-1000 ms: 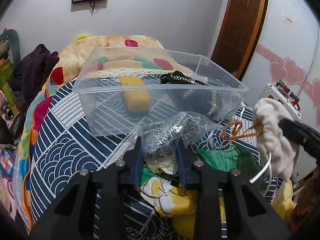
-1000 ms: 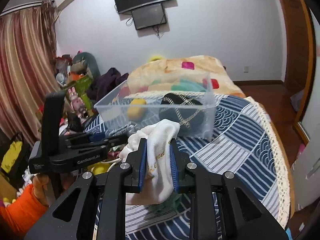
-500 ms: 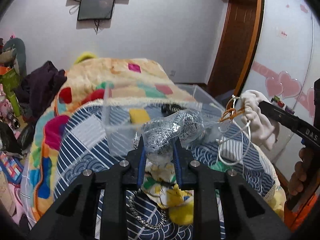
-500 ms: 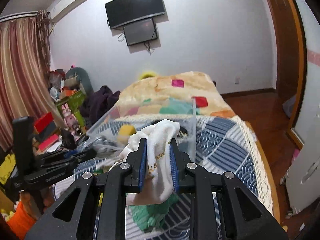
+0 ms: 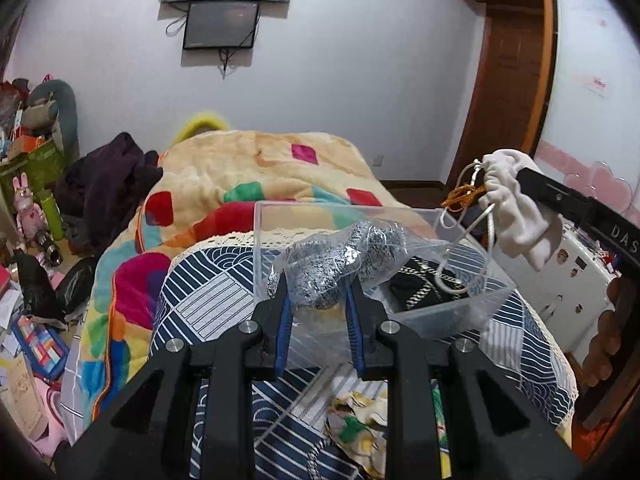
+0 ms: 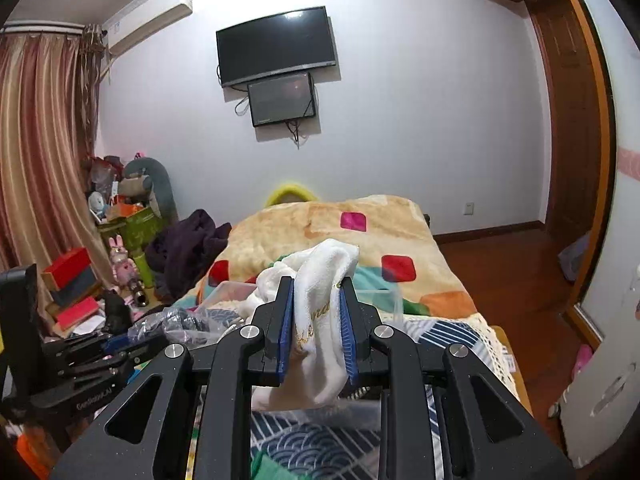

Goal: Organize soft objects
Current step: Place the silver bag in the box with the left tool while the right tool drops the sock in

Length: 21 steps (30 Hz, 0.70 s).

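Note:
My left gripper (image 5: 316,292) is shut on a clear plastic bag of silvery mesh (image 5: 340,256) and holds it over the near wall of the clear plastic bin (image 5: 264,232) on the bed. A black patterned item (image 5: 420,284) lies in the bin. My right gripper (image 6: 316,300) is shut on a white drawstring pouch (image 6: 324,272); in the left wrist view the pouch (image 5: 516,216) hangs above the bin's right side with white and orange cords dangling. The left gripper shows at the lower left of the right wrist view (image 6: 132,344).
The bin sits on a navy and white patterned quilt (image 5: 208,304) over a colourful blanket (image 5: 248,164). Floral cloth (image 5: 360,420) lies on the quilt below the left gripper. Clutter (image 5: 36,208) lines the left floor. A white cabinet (image 5: 576,256) stands right.
Both grippers rose and moved forward with their loads. The mesh bag and the white pouch now hang over the bin rather than in front of it.

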Motion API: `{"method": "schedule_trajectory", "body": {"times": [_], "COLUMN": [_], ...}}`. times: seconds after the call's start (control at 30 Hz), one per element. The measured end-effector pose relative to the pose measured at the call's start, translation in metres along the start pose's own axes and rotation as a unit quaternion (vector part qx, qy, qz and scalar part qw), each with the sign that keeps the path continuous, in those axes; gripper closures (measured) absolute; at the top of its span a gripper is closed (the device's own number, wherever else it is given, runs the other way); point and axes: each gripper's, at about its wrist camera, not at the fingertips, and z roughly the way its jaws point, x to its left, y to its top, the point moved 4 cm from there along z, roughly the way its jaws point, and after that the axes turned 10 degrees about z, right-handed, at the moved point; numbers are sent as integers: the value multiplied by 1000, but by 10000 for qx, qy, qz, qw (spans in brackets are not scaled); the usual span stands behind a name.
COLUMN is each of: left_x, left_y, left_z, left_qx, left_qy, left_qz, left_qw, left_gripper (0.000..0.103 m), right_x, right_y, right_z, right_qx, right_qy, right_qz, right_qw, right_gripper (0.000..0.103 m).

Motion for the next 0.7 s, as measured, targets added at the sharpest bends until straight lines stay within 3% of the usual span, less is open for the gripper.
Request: {"method": "schedule_trajectory", "body": {"times": [0.13,0.4,0.7], "left_x": [6,-1,-6], "left_y": [-1,-5,-8], "left_z": [16,39,47], "left_qx": [134,312,431], "left_qy": [8,239,264], "left_qz": [-72,231,343], "left_qw": [9999,9990,9981], "left_gripper": [79,79,75], "right_x": [7,9,9], "right_y": [-10,-35,-56], "right_z": [25,73,80], "right_qx": [278,1104,1684], "right_qy": [-85,-100,-126], "right_qz": [-155,-273,-545], "right_qw": [9995,9935,9841], "right_gripper": [84,84,82]}}
